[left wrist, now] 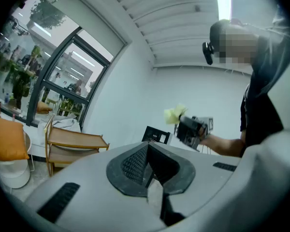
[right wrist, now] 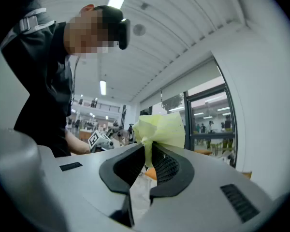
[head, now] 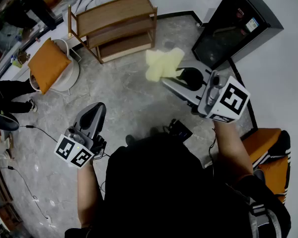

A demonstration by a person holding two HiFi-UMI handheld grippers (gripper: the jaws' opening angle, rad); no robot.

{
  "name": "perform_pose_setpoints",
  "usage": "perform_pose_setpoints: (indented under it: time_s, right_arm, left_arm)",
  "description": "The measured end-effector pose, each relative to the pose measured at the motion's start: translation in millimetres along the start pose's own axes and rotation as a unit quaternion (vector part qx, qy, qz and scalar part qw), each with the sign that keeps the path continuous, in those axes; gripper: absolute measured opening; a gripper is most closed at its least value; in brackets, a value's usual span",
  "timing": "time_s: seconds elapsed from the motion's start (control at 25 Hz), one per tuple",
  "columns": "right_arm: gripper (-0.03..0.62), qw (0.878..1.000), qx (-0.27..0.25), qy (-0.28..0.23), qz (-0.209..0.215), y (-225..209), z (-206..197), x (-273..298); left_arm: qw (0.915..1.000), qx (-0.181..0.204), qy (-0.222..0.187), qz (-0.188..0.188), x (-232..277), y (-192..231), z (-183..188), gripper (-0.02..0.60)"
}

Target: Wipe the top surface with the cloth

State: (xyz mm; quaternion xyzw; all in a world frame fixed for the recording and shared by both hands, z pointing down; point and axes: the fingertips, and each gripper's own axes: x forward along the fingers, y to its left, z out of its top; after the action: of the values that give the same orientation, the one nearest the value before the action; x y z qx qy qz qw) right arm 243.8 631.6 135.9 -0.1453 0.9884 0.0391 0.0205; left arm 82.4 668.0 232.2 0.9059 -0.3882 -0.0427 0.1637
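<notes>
A pale yellow cloth [head: 163,63] hangs bunched from my right gripper [head: 175,78], which is shut on it and held up in the air. In the right gripper view the cloth [right wrist: 160,131] fans out above the closed jaws. The left gripper [head: 95,110] is shut with nothing in it, low at the left. From the left gripper view I see the right gripper [left wrist: 191,128] and the cloth [left wrist: 174,113] across from it. A wooden shelf unit [head: 116,24] with a bare top board stands on the floor ahead, well beyond both grippers.
A black cabinet [head: 236,26] stands at the right wall. An orange cushion [head: 47,63] rests on a white round chair at the left. An orange seat [head: 268,152] is near my right arm. Cables [head: 35,128] trail over the grey floor.
</notes>
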Motion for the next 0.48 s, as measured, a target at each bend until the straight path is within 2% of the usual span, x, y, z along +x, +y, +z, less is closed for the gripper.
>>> perform_pose_setpoints:
  time_s: [0.12, 0.2, 0.32, 0.4, 0.48]
  right_arm:
    - [0.049, 0.994, 0.1, 0.008, -0.032, -1, -73, 17]
    - [0.048, 0.99, 0.136, 0.007, -0.029, 6, -92, 23]
    - [0.048, 0.989, 0.149, 0.014, -0.001, 21, -105, 32]
    - [0.048, 0.989, 0.146, 0.02, 0.003, 19, -108, 39]
    - [0.049, 0.989, 0.148, 0.009, 0.001, 14, -104, 44]
  left_arm:
    - [1.0, 0.005, 0.007, -0.005, 4, -3, 0, 0.009]
    - [0.9998, 0.009, 0.018, -0.002, 3, -4, -7, 0.009]
    - [0.9987, 0.019, 0.043, 0.02, 0, 5, -28, 0.009]
    - [0.9968, 0.023, 0.055, 0.053, -3, 19, -40, 0.009]
    - [0.9957, 0.007, 0.042, 0.082, -7, 30, -42, 0.009]
